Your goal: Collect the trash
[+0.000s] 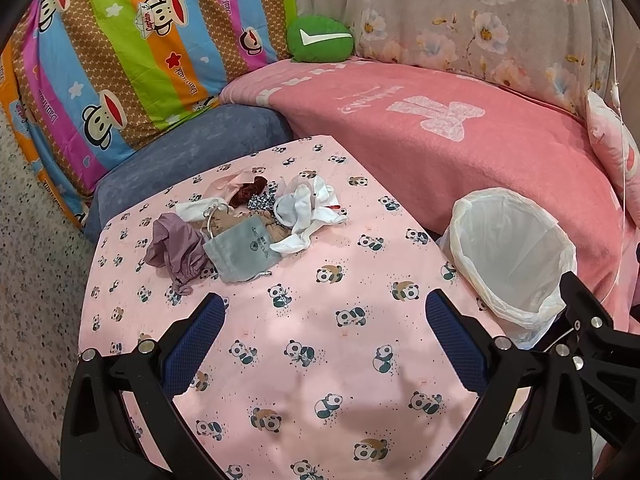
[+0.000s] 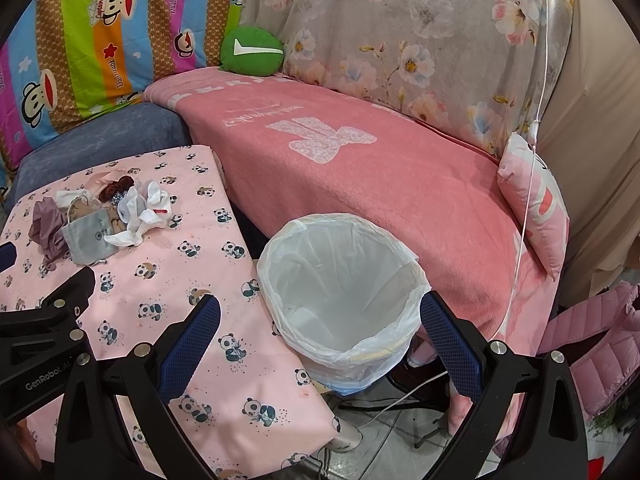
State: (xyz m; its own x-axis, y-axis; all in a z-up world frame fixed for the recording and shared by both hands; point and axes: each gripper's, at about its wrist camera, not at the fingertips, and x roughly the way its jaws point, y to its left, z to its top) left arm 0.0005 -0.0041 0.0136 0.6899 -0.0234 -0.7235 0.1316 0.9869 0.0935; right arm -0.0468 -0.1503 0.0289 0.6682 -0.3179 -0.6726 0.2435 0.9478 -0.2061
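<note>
A heap of trash [image 1: 256,220] lies at the far side of the panda-print table [image 1: 304,360]: a grey drawstring pouch [image 1: 242,250], a mauve cloth [image 1: 174,252], white socks [image 1: 308,208], a dark red scrunchie [image 1: 248,190]. My left gripper [image 1: 326,320] hovers open over the table, short of the heap, nothing between its blue pads. A bin lined with a white bag [image 2: 340,300] stands off the table's right edge. My right gripper [image 2: 320,328] is open above the bin's mouth, empty. The same heap [image 2: 108,216] shows at the left in the right wrist view.
A pink blanket [image 1: 460,148] covers the sofa behind the table, with a green round cushion [image 1: 320,38] and a pink pillow [image 2: 532,204]. A striped cartoon quilt [image 1: 120,60] hangs left. A white cord [image 2: 528,200] dangles right. A pink padded jacket [image 2: 592,348] lies lower right.
</note>
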